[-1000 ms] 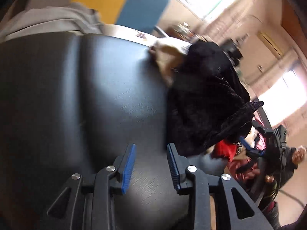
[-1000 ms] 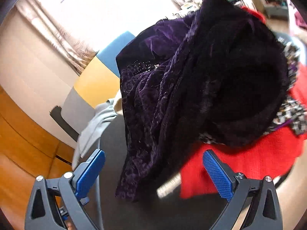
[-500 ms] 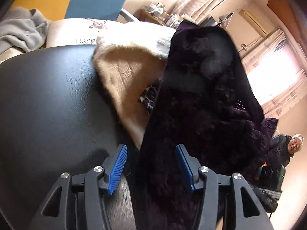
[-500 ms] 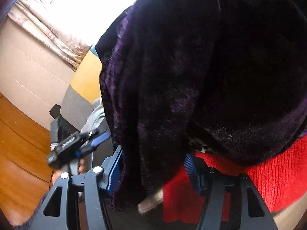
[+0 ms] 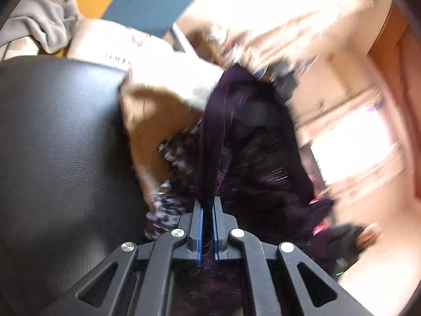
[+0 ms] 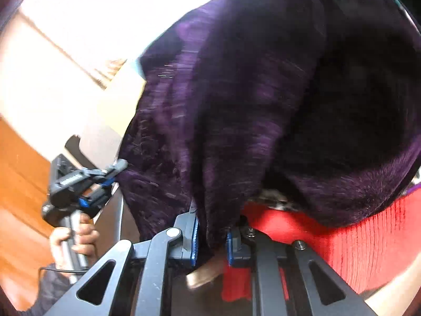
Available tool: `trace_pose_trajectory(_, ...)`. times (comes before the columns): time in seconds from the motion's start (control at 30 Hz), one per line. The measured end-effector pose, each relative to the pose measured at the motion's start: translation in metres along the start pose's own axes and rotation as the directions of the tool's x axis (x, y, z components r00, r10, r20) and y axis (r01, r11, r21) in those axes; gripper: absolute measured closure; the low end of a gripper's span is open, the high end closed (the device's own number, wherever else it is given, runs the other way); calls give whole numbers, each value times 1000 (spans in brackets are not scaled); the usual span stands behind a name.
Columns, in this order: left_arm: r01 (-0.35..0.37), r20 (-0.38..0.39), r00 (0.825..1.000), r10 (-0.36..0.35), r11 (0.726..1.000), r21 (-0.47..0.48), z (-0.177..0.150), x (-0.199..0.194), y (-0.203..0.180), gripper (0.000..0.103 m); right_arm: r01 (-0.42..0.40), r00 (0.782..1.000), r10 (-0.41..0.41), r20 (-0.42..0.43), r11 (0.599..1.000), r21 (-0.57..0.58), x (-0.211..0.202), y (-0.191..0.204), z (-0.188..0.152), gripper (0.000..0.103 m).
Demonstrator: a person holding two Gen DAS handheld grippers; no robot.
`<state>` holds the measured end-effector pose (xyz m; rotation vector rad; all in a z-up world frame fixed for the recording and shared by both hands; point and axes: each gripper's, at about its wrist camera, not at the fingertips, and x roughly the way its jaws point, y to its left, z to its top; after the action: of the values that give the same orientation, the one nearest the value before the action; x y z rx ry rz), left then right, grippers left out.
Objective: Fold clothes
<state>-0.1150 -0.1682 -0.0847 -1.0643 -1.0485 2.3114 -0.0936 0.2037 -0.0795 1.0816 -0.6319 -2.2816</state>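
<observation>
Your left gripper (image 5: 208, 226) clamped tight on the dark purple velvet garment (image 5: 252, 163), your right gripper (image 6: 210, 239) pinching another fold of it, red knit (image 6: 355, 245) just beside, black table (image 5: 58, 158) under both.

Daylight from blown-out bright windows (image 5: 350, 155); heavy motion blur on dark purple velvet garment (image 6: 236, 105); fisheye edges curved, vignetted.

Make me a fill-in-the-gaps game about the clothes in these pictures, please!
1. Both grippers are shut on the dark ____ garment.
2. Under it, by the right gripper, lies a knitted ____ sweater.
3. The left gripper hangs over a ____ leather-like surface.
4. Far left, the hoodie is ____.

Missing words: purple; red; black; grey
</observation>
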Motion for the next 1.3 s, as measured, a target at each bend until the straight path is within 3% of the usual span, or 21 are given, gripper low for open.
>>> trace_pose_trajectory(0.13, 40, 96, 994, -42, 999, 17, -19, -71, -14, 99, -97, 995, 96, -15, 990, -103, -16, 36, -6, 87)
trace_pose_trajectory(0.27, 61, 175, 982, -63, 998, 14, -45, -137, -6, 99, -254, 965, 233, -117, 944, -213, -27, 87, -32, 87)
trace_pose_trajectory(0.4, 16, 258, 966, -1, 998, -54, -75, -220, 34, 99, -425, 884, 336, -324, 868, -257, -19, 142, -92, 87)
trace_pose_trajectory(0.53, -126, 324, 929, 181, 975, -183, -124, -305, 79, 99, -568, 745, 376, -551, 790, -229, -1, 187, -160, 83)
trace_pose_trajectory(0.6, -239, 320, 893, 317, 935, -260, -150, -337, 103, 99, -597, 689, 340, -640, 766, -236, 3, 200, -195, 82)
trace_pose_trajectory(0.67, -375, 290, 830, 476, 862, -342, -178, -370, 127, 100, -614, 618, 274, -737, 753, -235, 8, 207, -231, 78)
trace_pose_trajectory(0.73, -459, 261, 761, 594, 777, -431, -206, -398, 148, 98, -610, 576, 230, -784, 760, -226, 16, 210, -246, 65)
trace_pose_trajectory(0.8, -495, 247, 710, 659, 717, -490, -230, -424, 160, 93, -602, 545, 202, -813, 769, -213, 23, 211, -255, 61)
trace_pose_trajectory(0.87, -514, 259, 682, 684, 700, -495, -247, -441, 158, 92, -591, 535, 211, -818, 786, -184, 23, 203, -250, 57)
trace_pose_trajectory(0.93, -547, 278, 678, 681, 719, -428, -248, -439, 142, 88, -581, 530, 237, -814, 801, -146, 21, 193, -235, 51)
trace_pose_trajectory(0.97, -553, 277, 701, 657, 747, -370, -242, -427, 132, 87, -579, 531, 248, -810, 805, -133, 20, 195, -227, 49)
trace_pose_trajectory(1.03, -552, 264, 754, 602, 798, -241, -230, -400, 110, 81, -565, 543, 264, -797, 817, -115, 16, 194, -212, 35)
trace_pose_trajectory(1.07, -537, 252, 782, 570, 821, -191, -223, -385, 101, 80, -544, 567, 259, -782, 831, -119, 12, 187, -203, 31)
trace_pose_trajectory(1.1, -503, 222, 826, 519, 855, -128, -213, -360, 89, 77, -522, 590, 254, -766, 844, -123, 7, 180, -194, 24)
trace_pose_trajectory(1.17, -406, 130, 905, 405, 914, -19, -193, -302, 67, 74, -478, 636, 242, -733, 869, -128, -2, 167, -175, 21)
trace_pose_trajectory(1.23, -317, 25, 948, 318, 948, -36, -184, -247, 63, 72, -429, 683, 227, -695, 894, -129, -12, 152, -158, 16)
trace_pose_trajectory(1.3, -230, -78, 971, 224, 971, -69, -177, -193, 61, 71, -367, 740, 213, -638, 923, -118, -23, 132, -144, 13)
